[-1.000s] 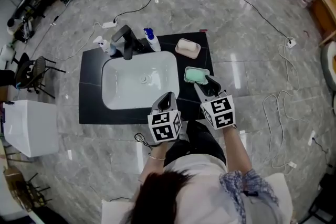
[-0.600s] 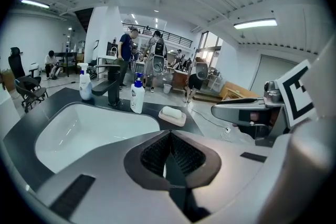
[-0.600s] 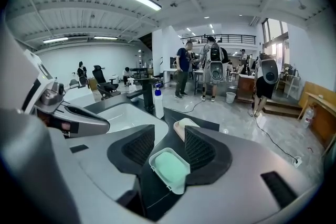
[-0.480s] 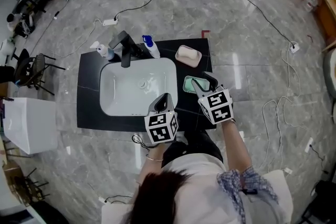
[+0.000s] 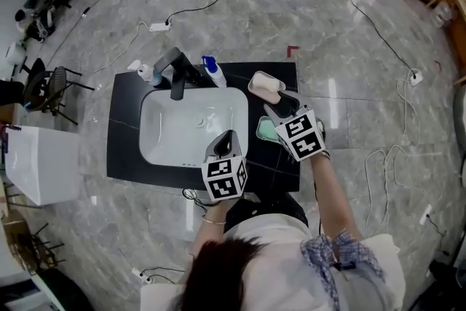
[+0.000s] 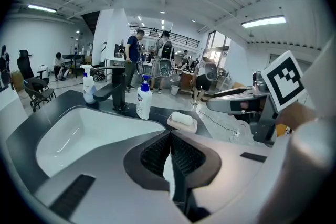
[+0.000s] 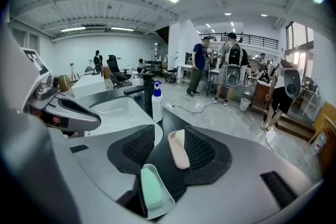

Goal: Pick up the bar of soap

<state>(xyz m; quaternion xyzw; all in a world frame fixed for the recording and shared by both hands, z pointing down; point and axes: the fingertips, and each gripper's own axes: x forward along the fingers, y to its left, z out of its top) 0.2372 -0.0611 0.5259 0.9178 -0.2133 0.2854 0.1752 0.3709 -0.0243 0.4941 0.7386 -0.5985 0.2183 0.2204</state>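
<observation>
A cream bar of soap (image 5: 267, 87) lies in a pink dish (image 5: 256, 80) at the counter's far right corner; both also show in the left gripper view, soap (image 6: 182, 119). A green bar (image 7: 150, 189) lies in a pale green dish (image 5: 263, 130) nearer me. My right gripper (image 5: 281, 105) hovers between the two dishes, open. In the right gripper view (image 7: 167, 136) the pink dish (image 7: 177, 150) shows in the gap ahead, untouched. My left gripper (image 5: 230, 136) is shut and empty over the sink's near rim, its jaws (image 6: 169, 136) together.
A white sink basin (image 5: 191, 127) is set in a black counter (image 5: 124, 149). A black tap (image 5: 175, 68), a blue-capped bottle (image 5: 212, 72) and a small white bottle (image 5: 145, 72) stand behind it. Cables cross the marble floor. A white box (image 5: 40, 167) stands left.
My right gripper has moved forward from above the green dish toward the pink dish, staying open. The left gripper has held its place by the sink.
</observation>
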